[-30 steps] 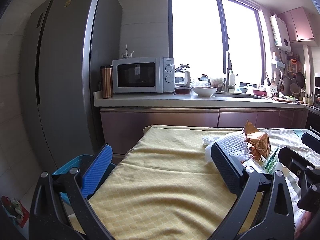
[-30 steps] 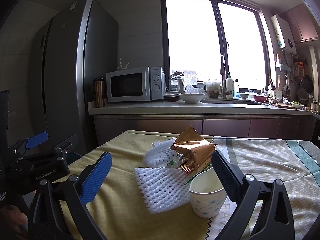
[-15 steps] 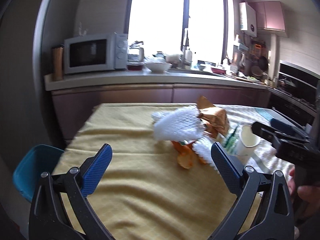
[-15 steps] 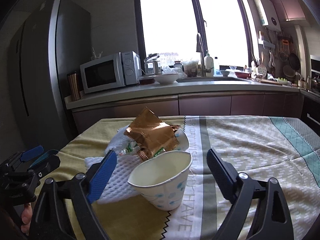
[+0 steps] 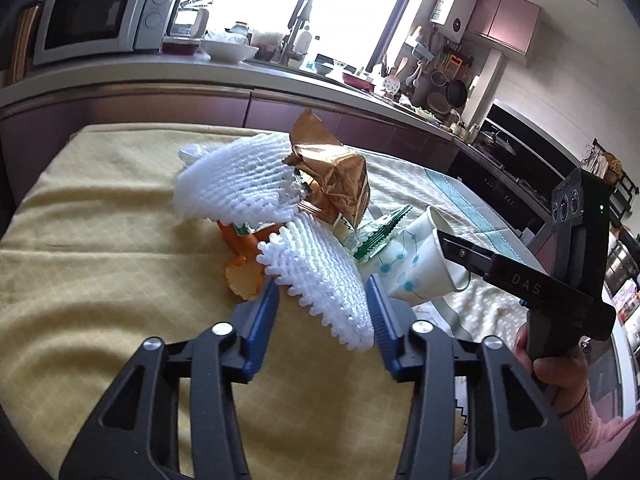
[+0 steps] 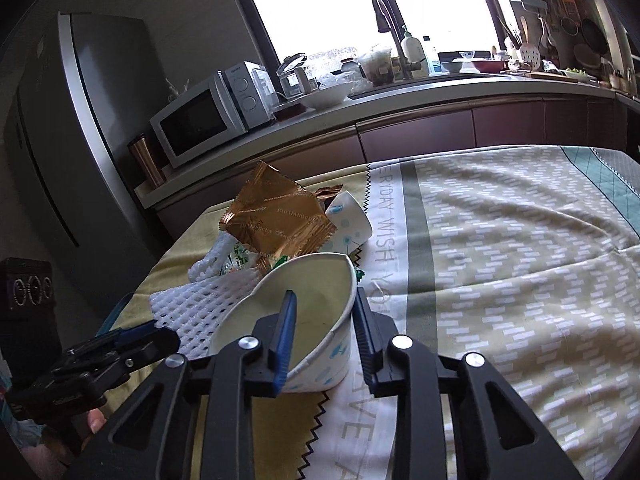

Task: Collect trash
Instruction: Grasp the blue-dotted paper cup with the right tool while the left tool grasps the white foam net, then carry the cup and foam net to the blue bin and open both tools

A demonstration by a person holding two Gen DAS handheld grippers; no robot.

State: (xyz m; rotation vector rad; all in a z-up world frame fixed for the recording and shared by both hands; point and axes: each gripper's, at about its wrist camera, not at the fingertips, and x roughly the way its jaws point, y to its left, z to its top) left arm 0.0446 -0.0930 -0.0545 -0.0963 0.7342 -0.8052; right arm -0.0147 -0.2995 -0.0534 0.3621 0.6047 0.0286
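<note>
A trash pile lies on the table: two white foam nets, a golden wrapper (image 5: 332, 176), an orange scrap (image 5: 244, 276), a green wrapper (image 5: 380, 236) and two paper cups. My left gripper (image 5: 322, 282) is closing around the nearer foam net (image 5: 324, 292). The net brushes the right pad, and cloth still shows beside the left pad. My right gripper (image 6: 324, 292) is closing on the dotted paper cup (image 6: 312, 280). One finger is inside it and the other outside its right wall, with a gap left. The second cup (image 6: 348, 224) lies tipped behind the wrapper (image 6: 276, 216).
A yellow cloth (image 5: 100, 260) covers the table's left half, and a patterned cloth (image 6: 500, 260) covers the right. Beyond the table stand a counter with a microwave (image 6: 204, 120) and a tall fridge (image 6: 60, 140). A person's hand (image 5: 560, 372) grips the right tool's handle.
Both grippers came forward and tipped down onto the pile. Their jaws went from wide to narrow. The left now brackets the foam net, and the right has one finger inside the cup.
</note>
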